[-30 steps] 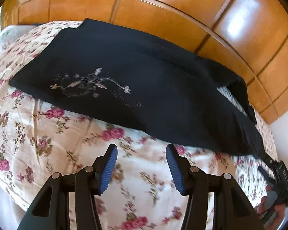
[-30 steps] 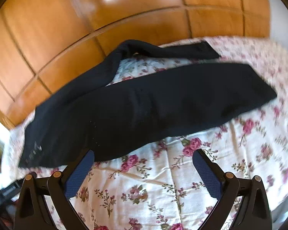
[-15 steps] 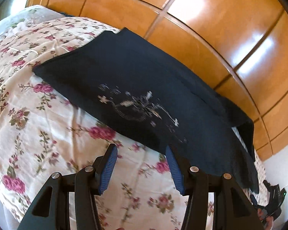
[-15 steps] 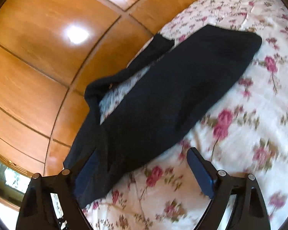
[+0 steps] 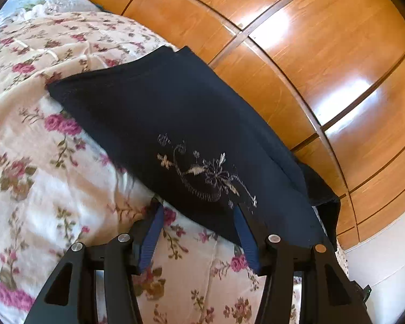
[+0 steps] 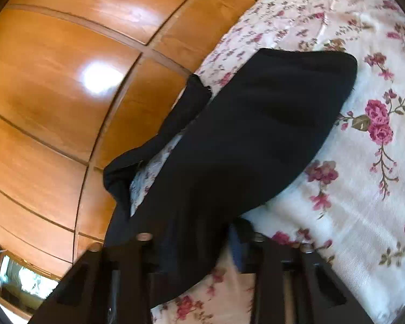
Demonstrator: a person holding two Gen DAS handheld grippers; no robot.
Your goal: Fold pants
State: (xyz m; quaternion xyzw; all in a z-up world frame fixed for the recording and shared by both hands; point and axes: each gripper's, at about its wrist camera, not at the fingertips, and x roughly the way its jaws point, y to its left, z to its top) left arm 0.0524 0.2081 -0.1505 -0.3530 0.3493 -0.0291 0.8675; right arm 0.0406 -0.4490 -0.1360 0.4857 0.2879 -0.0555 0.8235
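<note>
Black pants (image 5: 175, 108) lie spread on a floral bedspread (image 5: 40, 189), an embroidered flower motif (image 5: 205, 175) near their front edge. My left gripper (image 5: 198, 216) is open at that edge, just below the motif. Its right fingertip (image 5: 240, 216) touches the fabric, and the left one rests on the bedspread. In the right wrist view the pants (image 6: 256, 135) run away toward the upper right, one leg folded along the wood. My right gripper (image 6: 194, 237) is closing on the near edge. Dark fabric fills the gap and hides its left finger.
Glossy wooden panels (image 5: 310, 54) rise right behind the bed, close to the pants' far edge; they fill the left of the right wrist view (image 6: 54, 81). The floral bedspread (image 6: 364, 216) stretches on to the right of the pants. A bright window (image 6: 21, 283) shows at lower left.
Both grippers have rolled and come down to the pants' near edge. The right jaws went from wide open to narrow around the fabric. The left jaws kept their width.
</note>
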